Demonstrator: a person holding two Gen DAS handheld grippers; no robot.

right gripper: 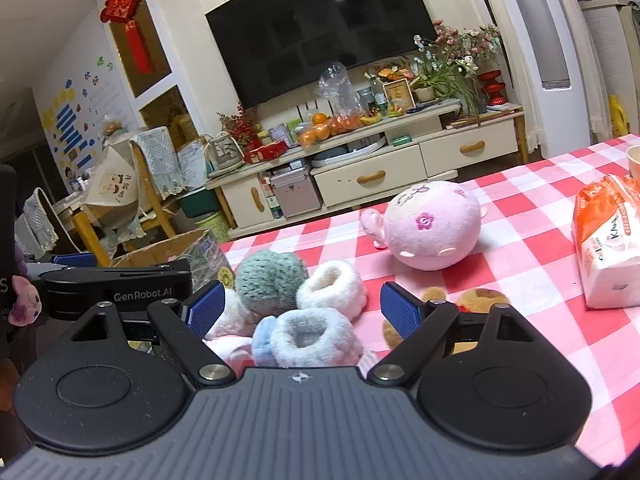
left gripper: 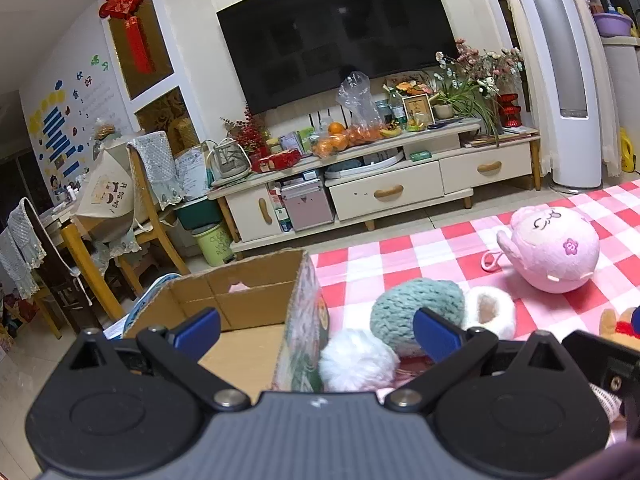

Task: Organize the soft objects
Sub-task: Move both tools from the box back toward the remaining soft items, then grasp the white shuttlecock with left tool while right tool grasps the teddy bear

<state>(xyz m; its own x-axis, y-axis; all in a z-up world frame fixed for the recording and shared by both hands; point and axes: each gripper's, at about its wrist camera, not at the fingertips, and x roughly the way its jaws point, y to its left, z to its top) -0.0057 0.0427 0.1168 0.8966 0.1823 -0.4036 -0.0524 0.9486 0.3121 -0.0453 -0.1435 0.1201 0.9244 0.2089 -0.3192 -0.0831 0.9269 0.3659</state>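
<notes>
My left gripper (left gripper: 316, 332) is open and empty, straddling the right wall of an open cardboard box (left gripper: 240, 300) at the table's left edge. A white fluffy piece (left gripper: 358, 360), a teal knitted hat (left gripper: 416, 312) and a white fuzzy bootie (left gripper: 490, 312) lie just right of the box. A round pink plush (left gripper: 556, 248) sits farther right. My right gripper (right gripper: 302, 310) is open and empty over a blue-grey fuzzy bootie (right gripper: 308, 338), with the teal hat (right gripper: 270, 282), white bootie (right gripper: 332, 290) and pink plush (right gripper: 430, 224) beyond. A brown plush (right gripper: 476, 298) lies behind its right finger.
The table wears a red-and-white checked cloth (right gripper: 520, 200). An orange-white tissue pack (right gripper: 608, 240) and a paper cup (right gripper: 634, 160) stand at the right. The left gripper's body (right gripper: 116, 292) shows at the left. Chairs (left gripper: 148, 200) and a TV stand (left gripper: 380, 168) stand beyond the table.
</notes>
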